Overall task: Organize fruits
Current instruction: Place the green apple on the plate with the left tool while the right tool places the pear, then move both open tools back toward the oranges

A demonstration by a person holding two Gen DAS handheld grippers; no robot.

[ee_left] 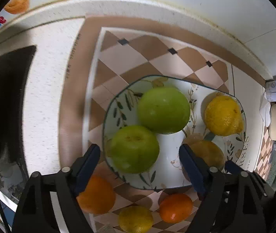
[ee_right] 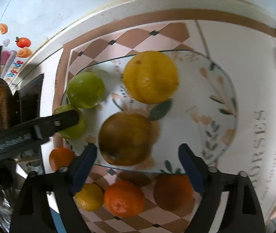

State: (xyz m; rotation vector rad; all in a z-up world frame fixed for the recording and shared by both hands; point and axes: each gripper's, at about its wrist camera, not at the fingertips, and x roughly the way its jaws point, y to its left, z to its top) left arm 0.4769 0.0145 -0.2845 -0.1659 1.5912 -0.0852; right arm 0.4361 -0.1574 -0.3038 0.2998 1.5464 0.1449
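Observation:
A floral plate [ee_left: 173, 167] [ee_right: 221, 104] on a checkered mat holds two green apples [ee_left: 164, 109] [ee_left: 135, 148], a yellow lemon [ee_left: 223, 115] and a darker yellow fruit [ee_left: 209, 152]. My left gripper [ee_left: 140, 161] is open, its jaws either side of the near green apple, just above it. My right gripper [ee_right: 138, 159] is open above the shaded yellow fruit [ee_right: 125, 138]; the big lemon [ee_right: 150, 77] lies beyond. Loose on the mat in front of the plate lie oranges [ee_left: 97, 195] [ee_left: 175, 207] [ee_right: 124, 199] [ee_right: 174, 192] and a small lemon [ee_left: 136, 218] [ee_right: 89, 197].
The left gripper's arm [ee_right: 31, 130] crosses the right wrist view over a green apple [ee_right: 73, 130]. A dark object [ee_left: 5, 97] stands left of the mat. The white wall [ee_left: 157, 3] with fruit stickers runs behind. Another orange [ee_right: 61, 158] lies by the plate's left edge.

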